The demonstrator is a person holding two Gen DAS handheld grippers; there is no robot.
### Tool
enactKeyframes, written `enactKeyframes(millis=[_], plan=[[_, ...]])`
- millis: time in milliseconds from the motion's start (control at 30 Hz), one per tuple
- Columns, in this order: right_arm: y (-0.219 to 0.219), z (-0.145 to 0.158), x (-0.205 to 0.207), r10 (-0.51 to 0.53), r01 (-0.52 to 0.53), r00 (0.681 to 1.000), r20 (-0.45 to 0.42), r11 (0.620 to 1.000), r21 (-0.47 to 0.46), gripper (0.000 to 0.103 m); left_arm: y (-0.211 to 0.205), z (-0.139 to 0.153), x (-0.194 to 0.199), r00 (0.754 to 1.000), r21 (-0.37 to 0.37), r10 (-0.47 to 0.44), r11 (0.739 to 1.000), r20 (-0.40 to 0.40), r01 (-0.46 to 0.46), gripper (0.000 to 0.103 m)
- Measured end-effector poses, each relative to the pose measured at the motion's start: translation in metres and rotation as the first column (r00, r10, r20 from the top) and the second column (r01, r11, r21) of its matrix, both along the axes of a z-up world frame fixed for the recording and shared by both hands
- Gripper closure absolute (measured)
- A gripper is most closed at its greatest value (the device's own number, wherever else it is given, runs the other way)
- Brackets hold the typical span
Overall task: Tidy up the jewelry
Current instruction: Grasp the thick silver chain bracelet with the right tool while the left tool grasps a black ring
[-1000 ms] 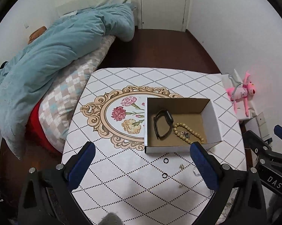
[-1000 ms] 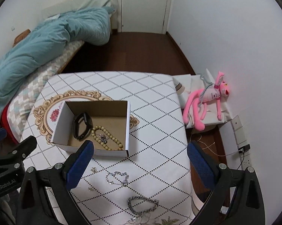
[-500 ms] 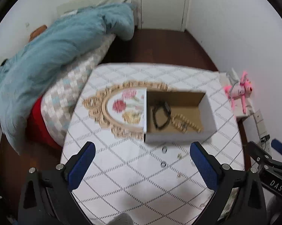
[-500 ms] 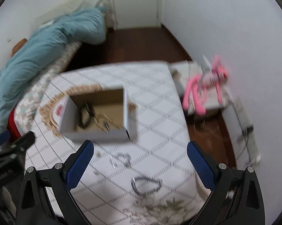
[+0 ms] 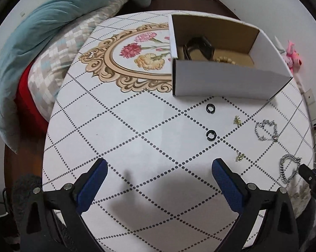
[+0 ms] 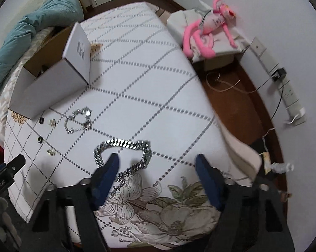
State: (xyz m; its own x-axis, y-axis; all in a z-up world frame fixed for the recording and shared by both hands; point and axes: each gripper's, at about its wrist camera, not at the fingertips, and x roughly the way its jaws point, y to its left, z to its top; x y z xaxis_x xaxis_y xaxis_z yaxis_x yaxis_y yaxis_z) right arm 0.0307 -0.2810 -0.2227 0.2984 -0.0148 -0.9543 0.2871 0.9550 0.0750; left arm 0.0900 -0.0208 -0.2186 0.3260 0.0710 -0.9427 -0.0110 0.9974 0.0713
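Note:
A white cardboard box (image 5: 225, 79) (image 6: 51, 84) stands on the table, holding a black band (image 5: 197, 48) and a bead bracelet (image 5: 225, 59). Two black rings (image 5: 210, 108) (image 5: 210, 134), two small gold pieces (image 5: 237, 120) (image 5: 240, 157), a thin silver chain (image 5: 265, 130) (image 6: 79, 120) and a thick silver chain bracelet (image 5: 289, 168) (image 6: 124, 153) lie loose in front of it. My left gripper (image 5: 160, 180) is open, low over bare table. My right gripper (image 6: 157, 170) is open, its left finger just over the thick bracelet.
The oval table (image 5: 120, 126) has a white diamond-pattern cover with flower prints. A bed with a teal duvet (image 5: 42, 29) is at the left. A pink plush toy (image 6: 208, 31), a power strip (image 6: 290, 98) and cables lie on the floor at the right.
Both grippers have dropped down and forward toward the table. The right one tilted left and now sits right at the thick bracelet. Both stay open.

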Motion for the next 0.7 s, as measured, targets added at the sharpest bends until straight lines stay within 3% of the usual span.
enactKeyframes(millis=[33, 67, 100, 167, 233, 400, 567, 633, 700], plan=[[0.001, -0.006, 0.0, -0.003, 0.003, 1.0, -0.007, 1.0, 0.012, 0.045, -0.001, -0.002, 0.001, 1.0, 0.0, -0.001, 1.0, -0.003, 0.001, 0.002], [0.002, -0.009, -0.002, -0.009, 0.009, 1.0, 0.003, 1.0, 0.009, 0.046, -0.001, -0.003, 0.002, 1.0, -0.001, -0.002, 1.0, -0.006, 0.002, 0.002], [0.004, -0.008, -0.004, -0.012, 0.012, 1.0, 0.028, 1.0, 0.0, 0.059, -0.002, -0.004, 0.003, 1.0, -0.001, -0.004, 1.0, -0.008, 0.004, 0.002], [0.008, -0.008, -0.005, -0.022, 0.023, 0.999, 0.045, 0.999, -0.022, 0.067, -0.003, -0.006, 0.004, 1.0, 0.0, -0.008, 1.0, -0.01, 0.008, 0.002], [0.011, -0.009, -0.003, -0.027, 0.029, 0.998, 0.057, 0.999, -0.038, 0.095, -0.004, -0.007, 0.007, 1.0, -0.003, -0.012, 1.0, -0.008, 0.012, 0.002], [0.01, -0.011, 0.001, -0.036, 0.038, 0.996, 0.076, 0.999, -0.02, 0.096, -0.011, -0.011, 0.015, 0.999, -0.01, -0.033, 0.999, -0.004, 0.033, 0.003], [0.008, -0.011, 0.005, -0.033, 0.033, 0.997, 0.067, 0.999, -0.009, 0.096, -0.024, -0.015, 0.021, 0.997, -0.001, -0.072, 0.997, -0.005, 0.072, 0.028], [0.006, -0.011, 0.006, -0.034, 0.034, 0.997, 0.063, 0.999, -0.003, 0.096, -0.03, -0.018, 0.022, 0.996, 0.005, -0.092, 0.996, -0.007, 0.092, 0.044], [0.006, -0.011, 0.007, -0.034, 0.034, 0.998, 0.06, 0.999, -0.002, 0.096, -0.034, -0.018, 0.021, 0.994, 0.005, -0.111, 0.994, 0.003, 0.111, 0.052]])
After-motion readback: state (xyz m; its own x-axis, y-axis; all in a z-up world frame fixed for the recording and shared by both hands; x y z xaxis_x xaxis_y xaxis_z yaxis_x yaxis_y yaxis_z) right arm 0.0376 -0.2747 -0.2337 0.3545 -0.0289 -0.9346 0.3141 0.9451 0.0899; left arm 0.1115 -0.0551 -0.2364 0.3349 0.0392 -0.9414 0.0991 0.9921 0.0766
